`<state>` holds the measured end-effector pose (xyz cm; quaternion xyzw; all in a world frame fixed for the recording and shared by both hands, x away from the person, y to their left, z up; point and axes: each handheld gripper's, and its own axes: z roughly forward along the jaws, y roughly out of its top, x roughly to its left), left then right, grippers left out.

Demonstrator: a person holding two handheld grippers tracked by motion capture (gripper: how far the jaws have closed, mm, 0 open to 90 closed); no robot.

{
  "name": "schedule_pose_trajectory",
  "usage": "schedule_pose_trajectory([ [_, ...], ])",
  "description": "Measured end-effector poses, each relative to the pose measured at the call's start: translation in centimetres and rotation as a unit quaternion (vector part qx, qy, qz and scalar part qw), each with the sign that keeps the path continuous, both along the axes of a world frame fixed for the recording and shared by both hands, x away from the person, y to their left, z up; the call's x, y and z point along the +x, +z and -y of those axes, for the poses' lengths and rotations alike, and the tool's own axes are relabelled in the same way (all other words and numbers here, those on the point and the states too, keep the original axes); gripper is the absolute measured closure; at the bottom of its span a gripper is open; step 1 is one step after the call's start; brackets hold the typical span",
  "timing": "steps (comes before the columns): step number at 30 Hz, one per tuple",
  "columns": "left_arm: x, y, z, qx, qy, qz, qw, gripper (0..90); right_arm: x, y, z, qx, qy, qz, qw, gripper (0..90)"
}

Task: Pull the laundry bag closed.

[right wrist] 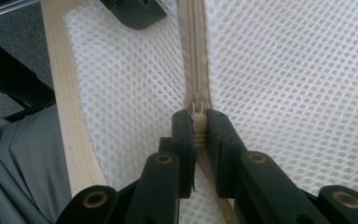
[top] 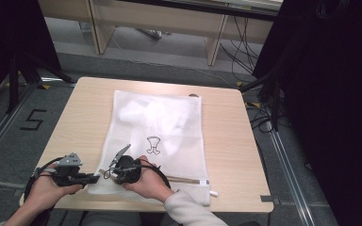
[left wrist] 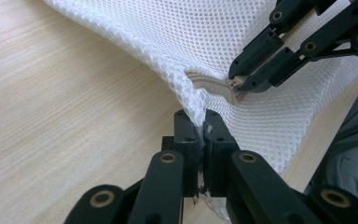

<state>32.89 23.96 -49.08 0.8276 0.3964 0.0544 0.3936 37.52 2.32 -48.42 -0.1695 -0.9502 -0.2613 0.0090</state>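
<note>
Now: both grippers pinching the mesh bag

Left gripper [left wrist: 200, 122] is clamping a fold at the corner of the white mesh laundry bag [top: 169, 127], which is lying flat on the wooden table [top: 226, 141]. Right gripper [right wrist: 196, 122] is gripping the zipper pull [right wrist: 196, 108], jaws closed on it, just beside the left one at the table's near edge.

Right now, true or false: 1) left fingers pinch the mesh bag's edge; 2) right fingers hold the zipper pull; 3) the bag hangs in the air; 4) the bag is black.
1) True: the left gripper is shut on the edge of the mesh bag.
2) True: the right gripper is shut on the zipper pull.
3) False: it lies flat on the table.
4) False: it is white.
</note>
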Motion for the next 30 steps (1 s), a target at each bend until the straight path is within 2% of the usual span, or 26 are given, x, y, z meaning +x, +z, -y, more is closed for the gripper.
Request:
schedule_pose_trajectory([
  [5, 0.04, 0.03, -0.06, 0.011, -0.011, 0.001, 0.9999, 85.3, -0.02, 0.11, 0.07, 0.001, 0.000, 0.003, 1.0000, 82.5],
  [6, -0.01, -0.04, 0.10, 0.004, -0.004, 0.001, 1.0000, 85.3, -0.02, 0.09, 0.07, 0.001, -0.001, 0.002, 1.0000, 82.4],
  [14, -0.09, -0.01, 0.19, 0.001, -0.001, 0.001, 1.0000, 85.2, -0.11, 0.13, 0.19, 0.002, -0.002, 0.001, 1.0000, 82.5],
  [15, -0.04, 0.09, 0.06, 0.011, -0.010, 0.002, 0.9999, 85.2, -0.12, 0.17, 0.30, -0.001, 0.000, 0.003, 1.0000, 82.5],
  [16, -0.01, 0.08, 0.09, 0.010, -0.013, 0.002, 0.9999, 85.2, -0.20, 0.14, 0.51, -0.002, -0.001, 0.002, 1.0000, 82.5],
  [20, 0.01, 0.06, 0.15, 0.011, -0.011, 0.001, 0.9999, 85.2, -0.22, 0.13, 0.71, 0.003, -0.004, 0.000, 1.0000, 82.5],
  [21, -0.06, 0.00, 0.27, 0.004, -0.005, 0.000, 1.0000, 85.2, -0.22, 0.12, 0.71, 0.003, -0.004, -0.001, 1.0000, 82.5],
  [22, -0.05, 0.00, 0.25, 0.013, -0.003, 0.002, 0.9999, 85.2, -0.22, 0.15, 0.70, 0.000, -0.002, 0.001, 1.0000, 82.5],
  [30, 0.03, -0.01, 0.12, 0.016, -0.013, 0.002, 0.9998, 85.2, -0.10, 0.07, 0.97, -0.001, -0.001, 0.000, 1.0000, 82.5],
])
